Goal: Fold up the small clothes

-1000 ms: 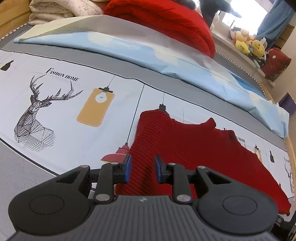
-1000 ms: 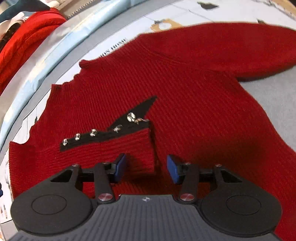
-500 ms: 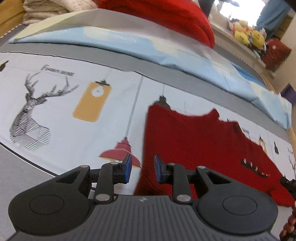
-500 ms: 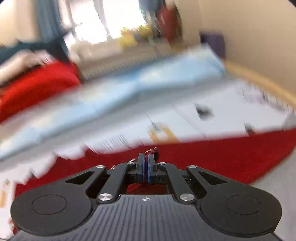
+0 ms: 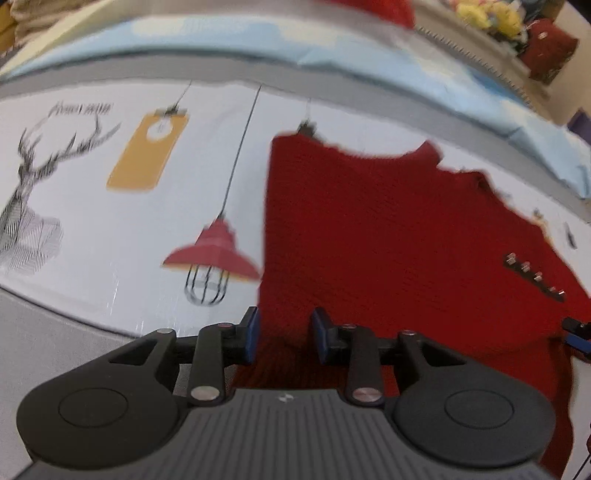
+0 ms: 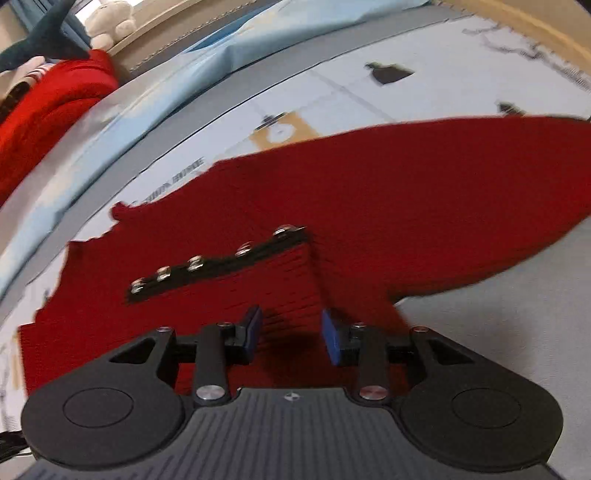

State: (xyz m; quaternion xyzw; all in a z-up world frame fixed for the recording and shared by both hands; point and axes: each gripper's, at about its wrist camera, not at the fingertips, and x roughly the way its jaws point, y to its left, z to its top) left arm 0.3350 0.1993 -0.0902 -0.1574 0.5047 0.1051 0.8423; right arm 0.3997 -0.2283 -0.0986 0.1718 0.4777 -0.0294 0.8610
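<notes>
A red sweater (image 5: pixel 388 229) lies flat on a printed sheet (image 5: pixel 110 229) that covers the bed, with a sleeve (image 6: pixel 461 177) stretched out to the right in the right wrist view and a black strip (image 6: pixel 218 260) set with metal studs across its lower front. The left gripper (image 5: pixel 284 334) hangs over the sweater's left edge; its blue pads (image 5: pixel 252 332) stand apart and the jaws are opening, with red knit showing in the gap below them, though blur hides whether the pads touch the cloth. The right gripper (image 6: pixel 291 334) sits just below the studded strip, over a folded patch of the sweater; its jaws are also opening, pads well apart and not pressing on anything, with the knit seen between them. In the left wrist view the tip of the right gripper shows at the far right edge, near the strip. The sheet carries drawings: a deer (image 5: pixel 33 199), a yellow lamp (image 5: pixel 149 151) and a red lamp (image 5: pixel 212 256). A pale blue quilt (image 5: pixel 332 40) runs along the far side of the bed, and a red blanket (image 6: pixel 44 110) is heaped beyond it. Soft toys (image 5: pixel 487 14) sit on a ledge at the back. No box, basket or other container is in view; the sweater rests on the sheet alone.
</notes>
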